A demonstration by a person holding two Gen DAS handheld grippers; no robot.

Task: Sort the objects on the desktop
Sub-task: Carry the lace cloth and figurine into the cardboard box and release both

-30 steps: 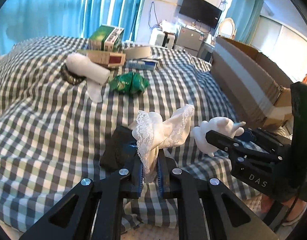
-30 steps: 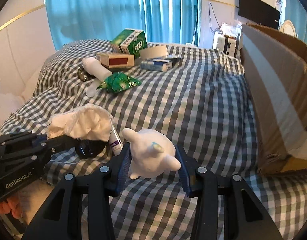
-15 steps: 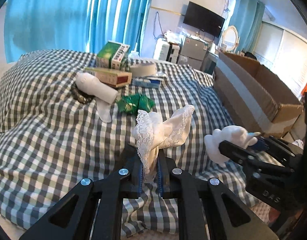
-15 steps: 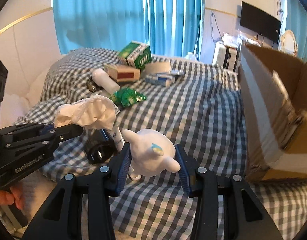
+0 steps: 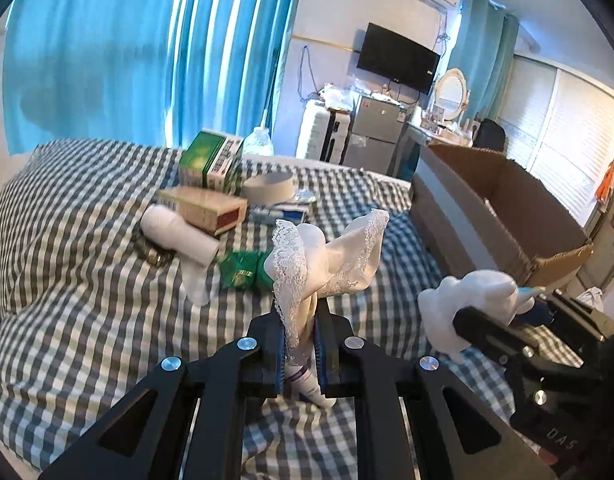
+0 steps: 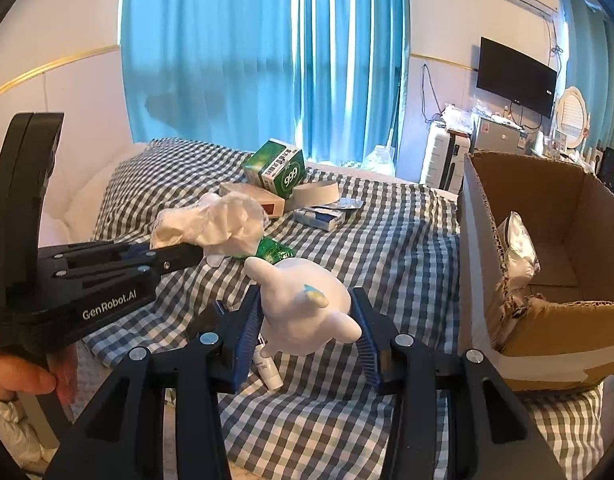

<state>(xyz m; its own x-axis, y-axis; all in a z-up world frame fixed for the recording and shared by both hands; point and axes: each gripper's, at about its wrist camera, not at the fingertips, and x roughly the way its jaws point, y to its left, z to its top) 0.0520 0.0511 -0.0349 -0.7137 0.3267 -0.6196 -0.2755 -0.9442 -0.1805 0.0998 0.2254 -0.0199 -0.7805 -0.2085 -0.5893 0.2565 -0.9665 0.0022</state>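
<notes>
My left gripper (image 5: 301,320) is shut on a white lace-edged cloth (image 5: 327,260), held up over the checked bedcover (image 5: 87,320). That cloth (image 6: 215,224) and the left gripper (image 6: 187,254) also show at the left of the right wrist view. My right gripper (image 6: 307,312) is shut on a white soft toy (image 6: 303,312) with a small blue mark, lifted above the cover. The toy (image 5: 471,300) appears at the right in the left wrist view. An open cardboard box (image 6: 547,280) stands to the right of the toy.
On the bedcover lie a green box (image 5: 211,164), a tan box (image 5: 203,208), a tape roll (image 5: 267,188), a white cylinder (image 5: 175,236), a green packet (image 5: 243,270) and a small tube (image 6: 269,372). A silver bag (image 6: 519,252) sits inside the cardboard box.
Both grippers have risen with their loads. The bedcover and its objects sit lower in both views, and the box's inside now shows in the right wrist view.
</notes>
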